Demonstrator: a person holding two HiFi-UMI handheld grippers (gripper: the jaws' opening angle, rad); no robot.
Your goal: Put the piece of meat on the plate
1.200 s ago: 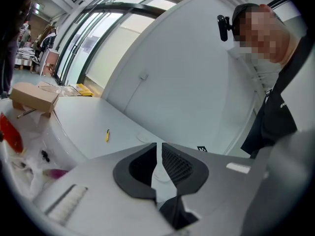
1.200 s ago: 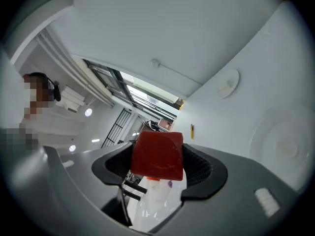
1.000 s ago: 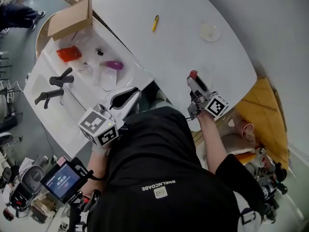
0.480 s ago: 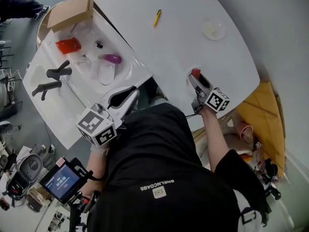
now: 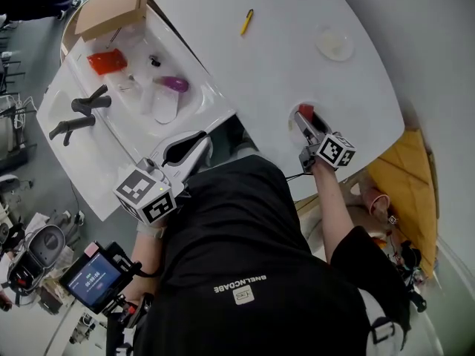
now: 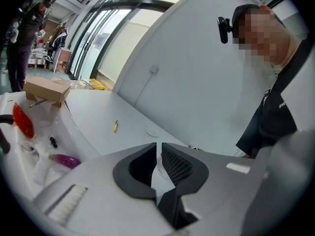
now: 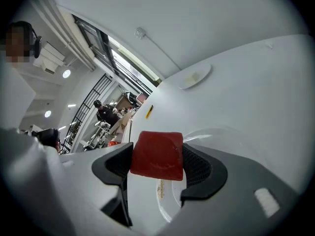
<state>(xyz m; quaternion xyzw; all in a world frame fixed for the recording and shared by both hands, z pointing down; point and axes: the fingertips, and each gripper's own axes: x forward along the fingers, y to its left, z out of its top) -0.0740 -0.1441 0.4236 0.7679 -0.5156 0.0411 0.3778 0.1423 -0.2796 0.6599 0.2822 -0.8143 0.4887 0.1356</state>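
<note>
Head view, nearest first: the person's black shirt [image 5: 245,273] carries a small white patch and a line of white print, upside down from here and not clear enough to read. At 7 o'clock a small lit screen [image 5: 93,279] shows digits too small to make out.

The left gripper [image 5: 194,141] sits at 11 o'clock by the table [image 5: 260,65] edge. In the left gripper view its jaws stand nearly together with only a thin slit between the black pads, and nothing is in them.

At 2 o'clock the right gripper [image 5: 306,119] reaches over the white table. In the right gripper view its pads are pressed on either side of the piece of meat [image 7: 156,155], a red, squarish block. Directly under the block lies the plate [image 7: 167,208], pale with a strip of fine print on it that is too small to read. Whether the meat touches the plate I cannot tell.

Farther off, at 10 o'clock, a white sink [image 5: 89,136] with black taps [image 5: 89,102] holds a purple object [image 5: 175,84] and a red one [image 5: 104,60]. A yellow pen [image 5: 246,21] lies at 12 o'clock, a small dish [image 5: 334,43] at 1 o'clock, and a cardboard box [image 5: 111,10] at 11 o'clock.
</note>
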